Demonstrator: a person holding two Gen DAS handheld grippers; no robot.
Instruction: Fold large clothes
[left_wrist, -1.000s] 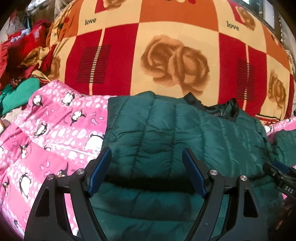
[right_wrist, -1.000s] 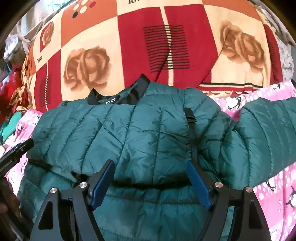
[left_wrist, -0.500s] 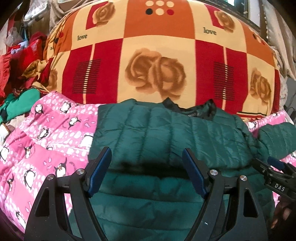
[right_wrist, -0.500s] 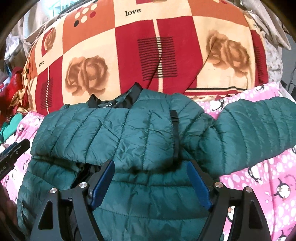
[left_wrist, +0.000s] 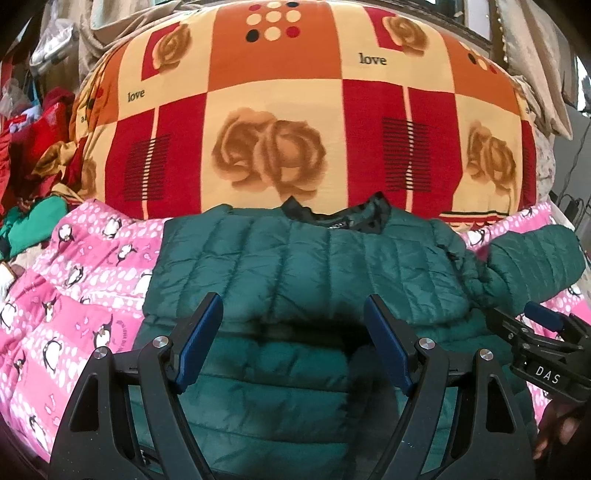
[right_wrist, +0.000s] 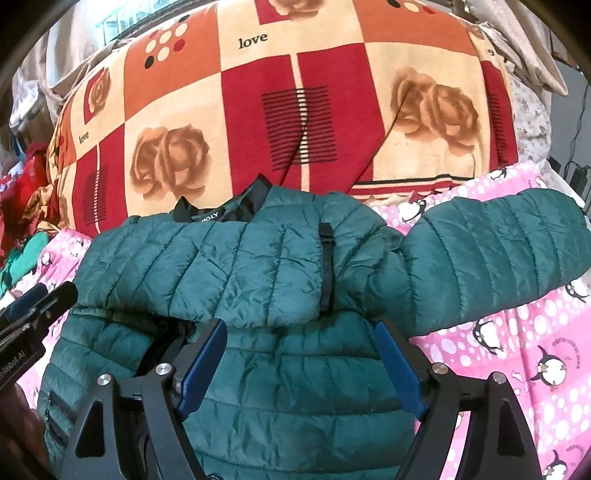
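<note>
Green puffer jacket (right_wrist: 258, 266) lies on the pink penguin blanket (right_wrist: 517, 369), collar at 12 o'clock. One sleeve (right_wrist: 498, 254) runs out toward 2 o'clock – nearer the right gripper (right_wrist: 301, 363), whose empty jaws are opening. Left gripper (left_wrist: 293, 338) – wide, holding nothing.

A dark green puffer jacket (left_wrist: 303, 266) lies folded across a pink penguin-print bedspread (left_wrist: 74, 288), its black collar (left_wrist: 332, 216) toward a red, orange and cream blanket (left_wrist: 295, 122) patterned with roses and the word "love". One sleeve (left_wrist: 535, 258) stretches out to the right. The left gripper (left_wrist: 293, 336) hovers over the jacket's lower half with its blue-padded jaws wide apart and nothing between them, while the right gripper (left_wrist: 543, 328) reaches in at the right edge.
</note>
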